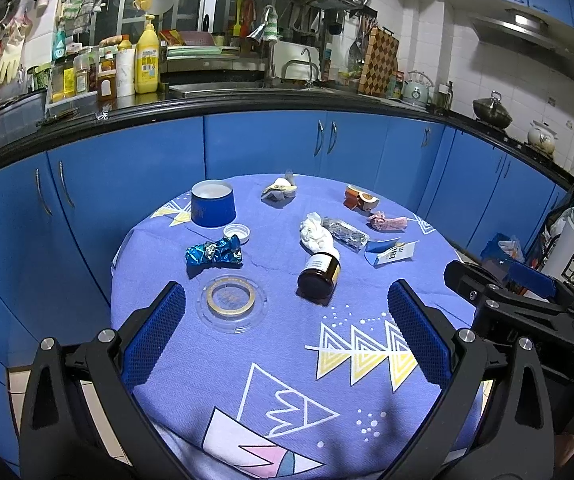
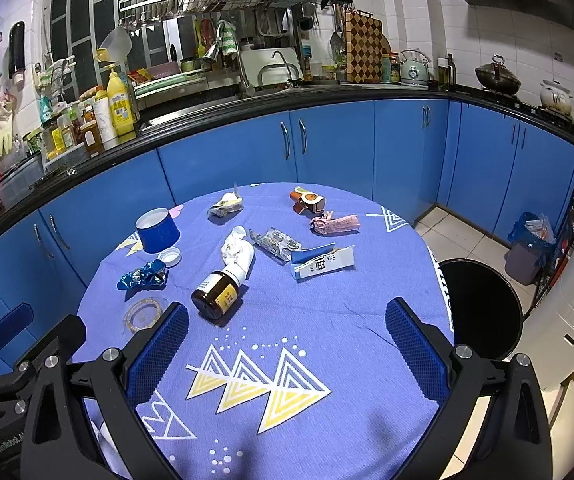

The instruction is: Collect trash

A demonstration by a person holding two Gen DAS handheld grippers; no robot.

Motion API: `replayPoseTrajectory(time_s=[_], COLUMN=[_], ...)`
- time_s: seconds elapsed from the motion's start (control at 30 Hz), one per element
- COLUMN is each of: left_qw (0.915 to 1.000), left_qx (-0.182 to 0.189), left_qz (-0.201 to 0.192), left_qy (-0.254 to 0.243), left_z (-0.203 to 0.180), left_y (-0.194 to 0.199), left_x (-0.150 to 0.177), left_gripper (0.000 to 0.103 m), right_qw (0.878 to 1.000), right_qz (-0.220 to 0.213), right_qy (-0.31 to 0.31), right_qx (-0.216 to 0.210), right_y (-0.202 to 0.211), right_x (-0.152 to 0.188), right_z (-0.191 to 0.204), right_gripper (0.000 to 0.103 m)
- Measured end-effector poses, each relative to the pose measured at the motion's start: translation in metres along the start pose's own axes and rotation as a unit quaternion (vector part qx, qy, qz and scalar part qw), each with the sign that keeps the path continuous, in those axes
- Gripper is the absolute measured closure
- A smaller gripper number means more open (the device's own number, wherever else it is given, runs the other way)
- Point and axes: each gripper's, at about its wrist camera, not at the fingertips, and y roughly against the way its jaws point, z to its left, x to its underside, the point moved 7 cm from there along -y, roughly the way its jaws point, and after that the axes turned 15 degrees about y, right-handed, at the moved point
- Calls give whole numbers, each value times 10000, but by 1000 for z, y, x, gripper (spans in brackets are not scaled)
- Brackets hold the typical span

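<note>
Left wrist view: my left gripper (image 1: 287,334) hangs spread wide over the near part of the round table under a blue patterned cloth (image 1: 307,384), its blue-padded fingers (image 1: 153,338) grasping nothing.
Right wrist view: my right gripper (image 2: 287,346) is likewise spread apart and empty above the same cloth, yellow triangles showing between its pads.
Nearest trash, left: a clear round plastic lid with a gold ring (image 1: 231,304) lies flat just beyond the left finger.
Nearest trash, centre: a brown glass jar with a yellow label (image 1: 319,274) lies on its side, dark base toward me, its neck touching a crumpled white tissue (image 1: 317,234).
Further left: a crushed shiny blue foil wrapper (image 1: 214,253) sits near a small white bottle cap (image 1: 237,233), itself just beside an upturned dark blue paper cup (image 1: 212,204).
Further right: a flattened silver blister pack (image 1: 345,234) lies beside the tissue; near it a torn blue-and-white carton (image 1: 391,252) and a crumpled pink wrapper (image 1: 387,222).
Far edge: a crumpled white and yellow wrapper (image 1: 279,191) and a squashed orange and white paper cup (image 1: 361,198).
Bin: a round black trash bin (image 2: 483,304) stands open on the tiled floor, just beside the table's right edge.
Backdrop: blue kitchen cabinets (image 1: 263,146) under a black counter.
</note>
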Motion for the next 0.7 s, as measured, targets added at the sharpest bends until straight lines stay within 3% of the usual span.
replayPoseTrajectory(time_s=[0.7], left_qw=[9996], left_qx=[-42], left_qz=[-256], left_qy=[-129], left_z=[-16], left_y=[31], left_x=[-3], left_gripper=[3], right_qw=[9995], right_qz=[-304], right_qy=[-127], right_qx=[-6], right_y=[38], right_x=[8], right_z=[-16], right_gripper=[7])
